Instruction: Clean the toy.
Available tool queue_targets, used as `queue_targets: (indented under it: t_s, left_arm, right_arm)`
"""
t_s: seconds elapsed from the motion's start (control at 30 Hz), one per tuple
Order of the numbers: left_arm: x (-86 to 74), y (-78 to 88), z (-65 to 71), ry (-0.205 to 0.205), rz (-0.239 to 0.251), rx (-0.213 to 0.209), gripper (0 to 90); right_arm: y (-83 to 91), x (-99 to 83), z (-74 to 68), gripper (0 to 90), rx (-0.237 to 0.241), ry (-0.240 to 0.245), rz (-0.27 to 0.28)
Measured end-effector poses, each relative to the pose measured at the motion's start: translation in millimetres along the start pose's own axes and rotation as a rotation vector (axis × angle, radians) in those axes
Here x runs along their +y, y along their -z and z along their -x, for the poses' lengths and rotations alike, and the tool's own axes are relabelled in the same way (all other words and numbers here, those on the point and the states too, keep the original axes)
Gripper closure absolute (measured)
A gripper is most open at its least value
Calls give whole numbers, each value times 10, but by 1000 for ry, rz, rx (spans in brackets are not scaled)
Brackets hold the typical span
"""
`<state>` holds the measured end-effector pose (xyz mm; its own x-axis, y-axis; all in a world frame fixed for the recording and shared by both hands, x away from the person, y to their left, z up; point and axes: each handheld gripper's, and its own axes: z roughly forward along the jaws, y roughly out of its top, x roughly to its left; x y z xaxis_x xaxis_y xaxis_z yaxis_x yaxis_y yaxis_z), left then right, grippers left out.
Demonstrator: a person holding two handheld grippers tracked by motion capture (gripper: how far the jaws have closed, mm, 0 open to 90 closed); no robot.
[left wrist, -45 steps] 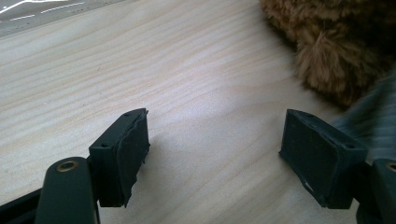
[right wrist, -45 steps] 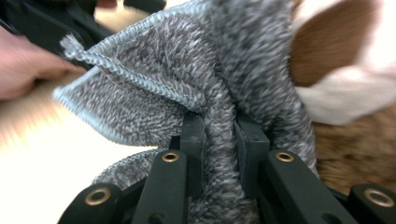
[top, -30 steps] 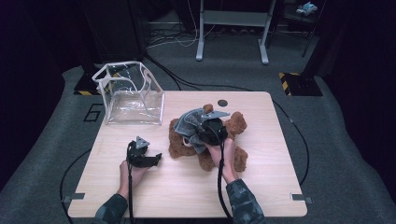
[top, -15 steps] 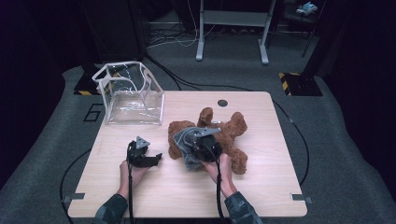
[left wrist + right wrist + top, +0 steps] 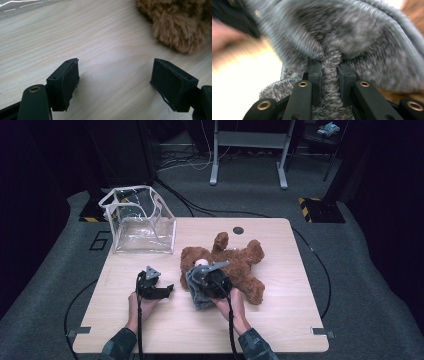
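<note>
On the light wooden desk (image 5: 280, 320), a brown plush teddy bear (image 5: 245, 265) lies sprawled around the middle, a little toward the right edge. The right tongs (image 5: 329, 75) are clamped on a fold of grey knitted fabric (image 5: 352, 37), which bunches up between the two black pads; seen from the high view, this grey cloth (image 5: 197, 287) sits at the bear's near-left side, touching its head end, with the right tongs (image 5: 212, 282) on top of it. The left tongs (image 5: 115, 82) rest on the desk just left of the bear, jaws spread wide with only bare wood between them. A clear plastic soft-sided box with white edging (image 5: 140, 222) stands at the far left corner of the desk.
</note>
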<state>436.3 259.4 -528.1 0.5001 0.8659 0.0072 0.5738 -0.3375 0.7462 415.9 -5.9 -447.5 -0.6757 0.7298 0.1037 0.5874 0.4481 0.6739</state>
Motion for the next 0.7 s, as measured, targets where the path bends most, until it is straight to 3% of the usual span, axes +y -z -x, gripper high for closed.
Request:
queue_targets:
  t_s: [0.13,0.23,0.3,0.4,0.53,0.7]
  left_arm:
    - [0,-1,1,0,0,2,219]
    - [-1,-5,2,0,6,6,219]
    - [1,0,-4,-6,-1,2,219]
    - [1,2,-3,-5,-5,-1,218]
    - [0,2,-4,-6,-4,-6,220]
    - [1,0,1,-11,1,-1,218]
  right_arm:
    - [328,265,32,761,-57,29,121]
    - [389,476,62,759,-103,49,176]
    - [326,584,87,758,-130,73,180]
    - [142,648,68,758,-112,36,123]
    - [-21,546,-26,761,-86,72,82]
    - [14,376,-134,761,-59,64,85]
